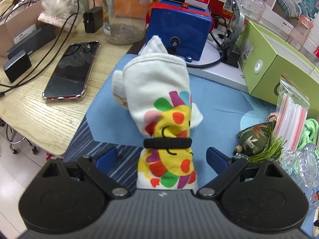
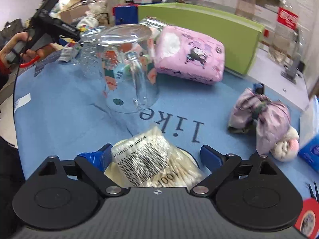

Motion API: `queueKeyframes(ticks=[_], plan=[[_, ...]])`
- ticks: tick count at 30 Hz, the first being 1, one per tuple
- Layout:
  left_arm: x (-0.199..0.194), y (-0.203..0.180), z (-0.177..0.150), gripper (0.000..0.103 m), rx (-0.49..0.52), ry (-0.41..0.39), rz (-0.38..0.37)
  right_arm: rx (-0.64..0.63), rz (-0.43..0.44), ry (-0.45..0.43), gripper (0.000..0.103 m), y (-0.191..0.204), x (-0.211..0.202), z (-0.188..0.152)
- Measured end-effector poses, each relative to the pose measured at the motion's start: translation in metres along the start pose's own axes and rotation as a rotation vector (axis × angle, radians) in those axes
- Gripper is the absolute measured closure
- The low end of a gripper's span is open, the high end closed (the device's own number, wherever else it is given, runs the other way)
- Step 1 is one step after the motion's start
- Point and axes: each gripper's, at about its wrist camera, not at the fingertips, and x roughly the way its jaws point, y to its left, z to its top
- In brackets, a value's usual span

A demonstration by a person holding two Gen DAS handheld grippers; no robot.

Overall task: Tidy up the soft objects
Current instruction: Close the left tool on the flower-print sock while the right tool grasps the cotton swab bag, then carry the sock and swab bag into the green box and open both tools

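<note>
A rolled white cloth (image 1: 159,103) with a colourful print lies on the blue mat (image 1: 219,107), bound by a black hair band (image 1: 167,142). My left gripper (image 1: 161,157) is open, with its blue fingers on either side of the roll's near end and a gap on both sides. In the right wrist view a clear bag of cotton swabs (image 2: 147,159) lies between the fingers of my open right gripper (image 2: 157,152). Further off lie a pink tissue pack (image 2: 189,55) and a pale purple cloth bundle (image 2: 263,119). The left gripper (image 2: 49,27) shows at the far left, held by a hand.
An upturned glass mug (image 2: 127,69) stands mid-mat. A phone (image 1: 71,71) and chargers lie on the wooden table to the left. A blue machine (image 1: 179,33), a green box (image 1: 265,59), zip bags (image 1: 291,111) and a patterned sachet (image 1: 255,137) crowd the back and right.
</note>
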Motion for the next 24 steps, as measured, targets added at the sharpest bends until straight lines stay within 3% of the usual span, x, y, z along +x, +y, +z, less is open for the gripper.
queueKeyframes(ticks=[2, 3, 4, 6, 11, 16, 19, 24], plan=[[-0.003, -0.001, -0.002, 0.027, 0.010, -0.019, 0.023, 0.020, -0.020, -0.007, 0.032, 0.003, -0.003, -0.002], [-0.004, -0.002, -0.003, 0.054, 0.024, -0.023, 0.032, 0.029, -0.026, -0.016, 0.047, 0.005, -0.005, -0.002], [-0.006, -0.003, -0.003, 0.065, 0.024, -0.031, 0.044, 0.037, -0.032, -0.024, 0.066, 0.006, -0.008, -0.002], [-0.010, -0.001, -0.004, 0.076, 0.010, -0.027, 0.015, 0.064, -0.057, -0.022, 0.071, 0.007, -0.011, -0.004], [-0.028, 0.004, -0.006, 0.079, -0.018, -0.030, -0.043, 0.151, -0.082, -0.026, 0.073, 0.005, -0.023, -0.009], [-0.068, -0.001, 0.004, 0.079, 0.048, -0.099, -0.089, 0.256, -0.066, -0.104, 0.073, -0.008, -0.050, 0.002], [-0.082, -0.011, 0.025, 0.079, 0.087, -0.135, -0.113, 0.254, -0.084, -0.167, 0.073, -0.015, -0.060, 0.026], [-0.090, -0.047, 0.081, 0.079, 0.148, -0.175, -0.203, 0.209, -0.147, -0.287, 0.072, -0.038, -0.063, 0.096]])
